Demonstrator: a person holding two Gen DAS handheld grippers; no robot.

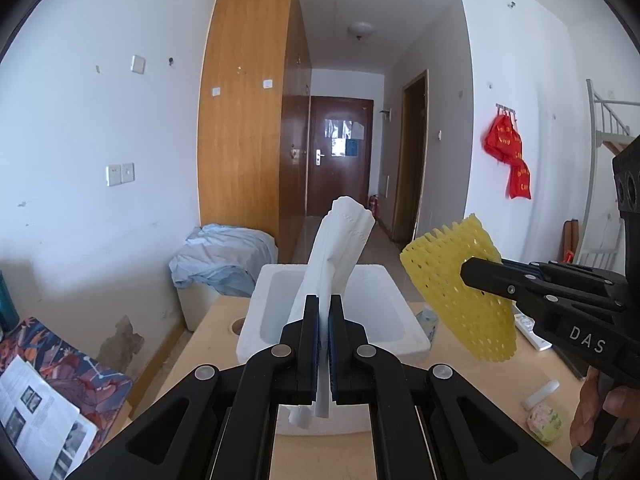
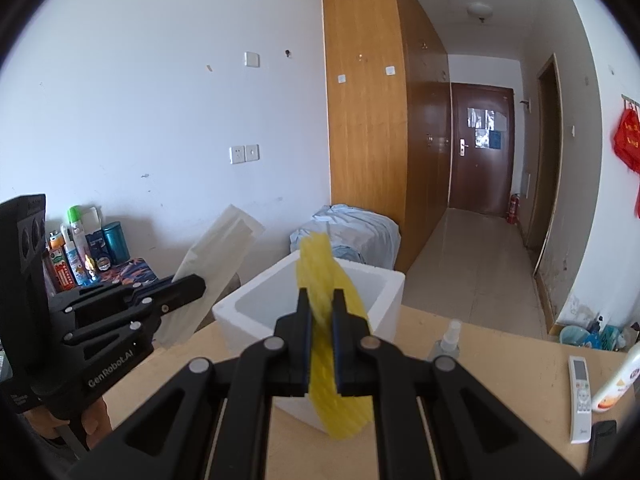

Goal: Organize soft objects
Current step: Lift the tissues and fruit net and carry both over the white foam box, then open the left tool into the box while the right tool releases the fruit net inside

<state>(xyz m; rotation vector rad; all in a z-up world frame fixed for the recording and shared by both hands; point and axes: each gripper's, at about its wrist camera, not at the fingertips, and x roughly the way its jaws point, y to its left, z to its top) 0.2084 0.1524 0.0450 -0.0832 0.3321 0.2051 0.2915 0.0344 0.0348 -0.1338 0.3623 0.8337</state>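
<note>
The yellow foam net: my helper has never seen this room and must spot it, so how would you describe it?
Find the white foam box on the wooden table. Just to its right in the left wrist view, the right gripper is shut on the yellow foam net, held in the air. Unlike the plain white tissue beside it, it is yellow and full of holes.

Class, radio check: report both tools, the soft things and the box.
Left tool shut on white bag. Right tool shut on yellow foam net. White foam box ahead, open, unobstructed.

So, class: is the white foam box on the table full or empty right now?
Apparently empty: the foam box shows bare white walls in both views. The tissue and yellow foam net are held above it; its floor is partly hidden.
</note>
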